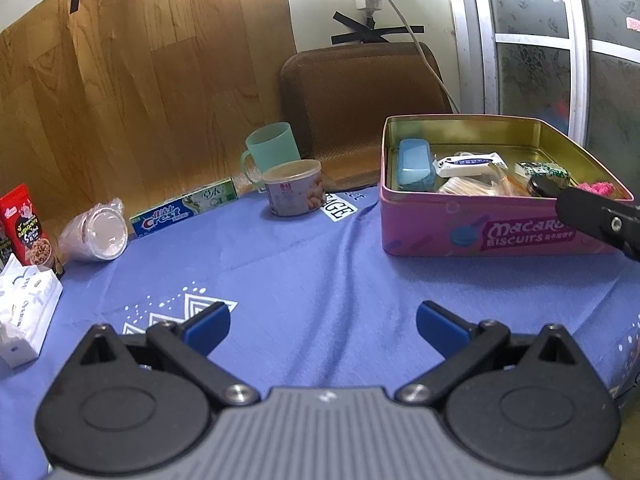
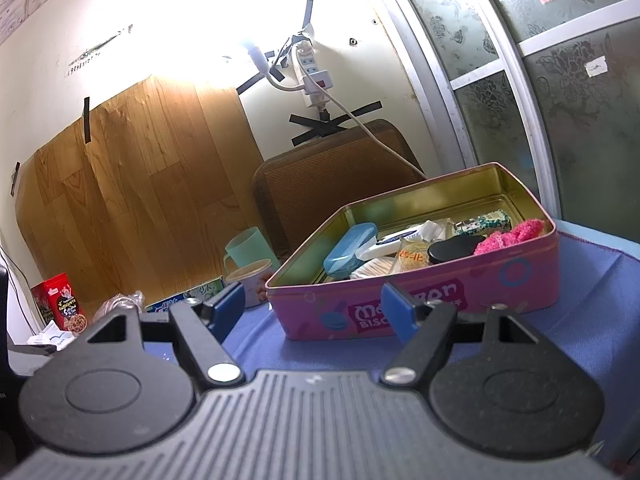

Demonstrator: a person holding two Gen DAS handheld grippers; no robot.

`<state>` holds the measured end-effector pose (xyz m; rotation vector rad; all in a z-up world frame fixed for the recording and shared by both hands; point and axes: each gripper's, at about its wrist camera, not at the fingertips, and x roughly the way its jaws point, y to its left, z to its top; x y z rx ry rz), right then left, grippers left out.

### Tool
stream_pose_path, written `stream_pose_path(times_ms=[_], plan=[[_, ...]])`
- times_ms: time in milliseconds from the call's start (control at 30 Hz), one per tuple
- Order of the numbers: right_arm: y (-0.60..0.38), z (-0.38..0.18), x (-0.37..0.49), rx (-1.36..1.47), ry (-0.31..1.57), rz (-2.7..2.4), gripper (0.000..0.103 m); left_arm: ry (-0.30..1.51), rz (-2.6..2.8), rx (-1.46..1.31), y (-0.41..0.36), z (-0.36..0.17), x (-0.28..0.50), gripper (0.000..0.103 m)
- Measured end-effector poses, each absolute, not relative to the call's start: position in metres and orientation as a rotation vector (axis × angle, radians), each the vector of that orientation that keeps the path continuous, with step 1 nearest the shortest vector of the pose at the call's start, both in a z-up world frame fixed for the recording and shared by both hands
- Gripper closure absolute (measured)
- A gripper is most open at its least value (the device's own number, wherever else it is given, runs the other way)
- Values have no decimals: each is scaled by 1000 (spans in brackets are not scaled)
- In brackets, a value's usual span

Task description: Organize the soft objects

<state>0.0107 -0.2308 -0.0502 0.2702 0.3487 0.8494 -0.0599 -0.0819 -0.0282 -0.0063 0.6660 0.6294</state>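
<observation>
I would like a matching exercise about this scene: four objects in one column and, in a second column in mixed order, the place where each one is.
Objects:
1. pink fuzzy item
2. toothpaste box
3. tissue pack
4. blue case

Places:
a. at the left edge of the blue cloth
b. on the cloth along the wooden board
c. inside the pink tin, left end
d. inside the pink tin, right end

Pairs: 1-d, 2-b, 3-a, 4-c

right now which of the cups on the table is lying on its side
The clear plastic-wrapped cup beside the Crest box; its mouth faces the camera. The green mug stands upright.
</observation>
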Motion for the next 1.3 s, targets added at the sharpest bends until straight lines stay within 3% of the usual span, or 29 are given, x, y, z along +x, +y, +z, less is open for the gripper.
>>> stream_pose_path(times_ms=[1300], plan=[[-229,-54,11,266,359,846,26,686,603,-23,-85,-33,-55,0]])
